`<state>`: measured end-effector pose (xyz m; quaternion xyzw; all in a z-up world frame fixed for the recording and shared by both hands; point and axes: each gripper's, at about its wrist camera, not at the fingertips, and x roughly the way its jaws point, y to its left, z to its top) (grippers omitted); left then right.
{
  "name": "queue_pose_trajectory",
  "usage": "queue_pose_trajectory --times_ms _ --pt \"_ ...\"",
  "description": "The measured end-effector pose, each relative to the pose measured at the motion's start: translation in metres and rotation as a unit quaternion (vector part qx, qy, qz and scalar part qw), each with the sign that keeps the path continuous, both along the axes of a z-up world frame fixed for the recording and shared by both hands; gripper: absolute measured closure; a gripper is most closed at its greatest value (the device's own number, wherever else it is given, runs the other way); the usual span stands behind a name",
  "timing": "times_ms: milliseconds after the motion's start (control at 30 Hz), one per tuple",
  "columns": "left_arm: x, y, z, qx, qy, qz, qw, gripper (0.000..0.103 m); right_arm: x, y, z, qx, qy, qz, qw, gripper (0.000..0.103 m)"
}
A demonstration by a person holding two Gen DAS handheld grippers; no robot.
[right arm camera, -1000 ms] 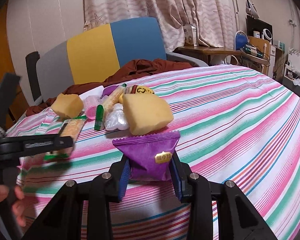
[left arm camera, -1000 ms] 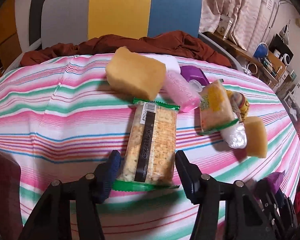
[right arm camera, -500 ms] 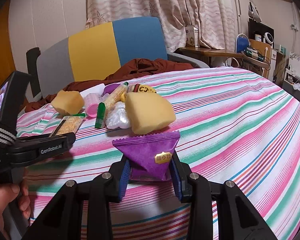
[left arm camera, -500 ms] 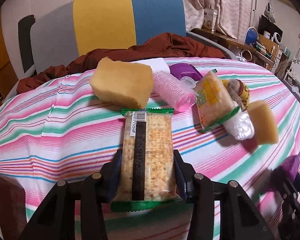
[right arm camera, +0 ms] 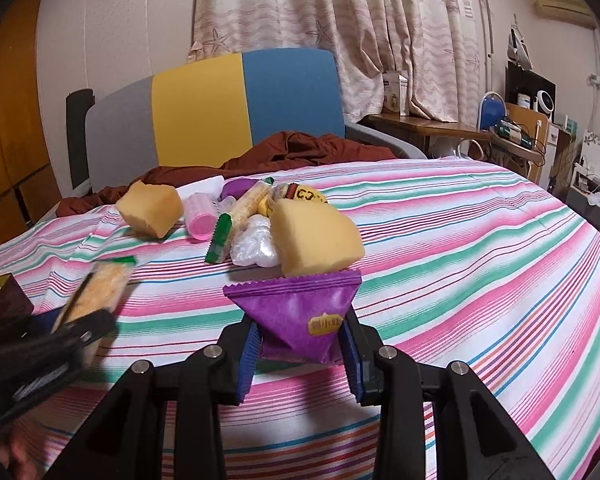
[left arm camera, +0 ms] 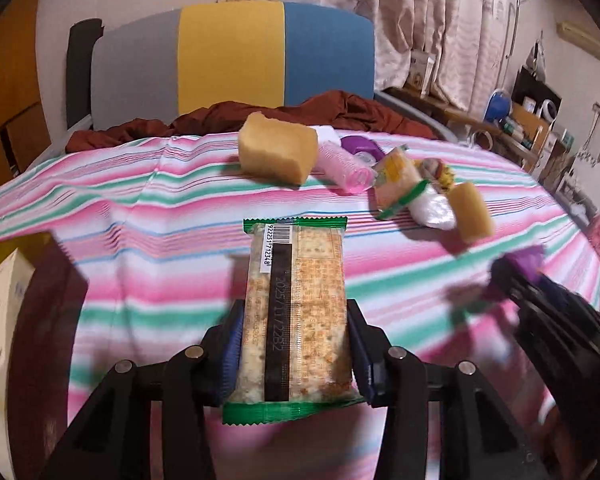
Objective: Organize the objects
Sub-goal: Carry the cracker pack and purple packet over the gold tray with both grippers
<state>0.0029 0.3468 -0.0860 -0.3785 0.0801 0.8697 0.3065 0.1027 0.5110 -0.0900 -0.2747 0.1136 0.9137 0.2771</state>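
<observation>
On the striped pink, green and white cloth covering the table (left arm camera: 120, 208), the sorting is under way with both claws loaded. The left gripper (left arm camera: 296, 344) has its blue pads pressed against the long sides of a flat clear-wrapped cracker packet with green crimped ends (left arm camera: 296, 320), held clear of the cloth and pointing away from the camera. The right gripper (right arm camera: 300, 354) is clamped almost fully closed on a purple triangular foil snack pouch (right arm camera: 300, 312), which hangs just in front of the remaining heap.

To carry the packet well, I judge the squeeze should stay light, since crackers break easily, and the packet should be kept level, so it does not slide out lengthwise. The brown box with a pale carton (left arm camera: 4, 312) at the left edge looks like a possible destination, though that is only a guess.

The heap holds a large yellow sponge block (left arm camera: 276, 152), a pink ribbed roller (left arm camera: 344, 170), a second cracker packet (left arm camera: 396, 180), a crinkled clear bag (left arm camera: 434, 208) and a smaller yellow sponge (left arm camera: 470, 212).

A second ago the left jaws stood wide on either side of the packet as it lay flat beside the large sponge; now they grip it, and it is lifted and drawn well back from the heap. The right gripper's hold on the pouch is unchanged.
</observation>
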Motion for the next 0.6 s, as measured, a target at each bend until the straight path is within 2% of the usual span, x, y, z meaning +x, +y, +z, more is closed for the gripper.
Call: queue_pose_trajectory --times_ms 200,467,600 --pt "0.032 -0.035 0.018 0.04 -0.003 -0.01 0.9991 0.056 -0.003 -0.003 0.001 0.009 -0.005 0.001 1.0 0.066" --pt "0.048 -0.074 0.035 0.053 0.009 -0.008 0.9985 0.056 -0.006 -0.014 0.002 0.034 -0.014 0.015 0.999 0.066" --pt "0.054 -0.092 0.04 0.057 0.012 -0.005 0.9983 0.056 -0.005 -0.027 0.006 0.056 -0.007 0.041 0.998 0.066"
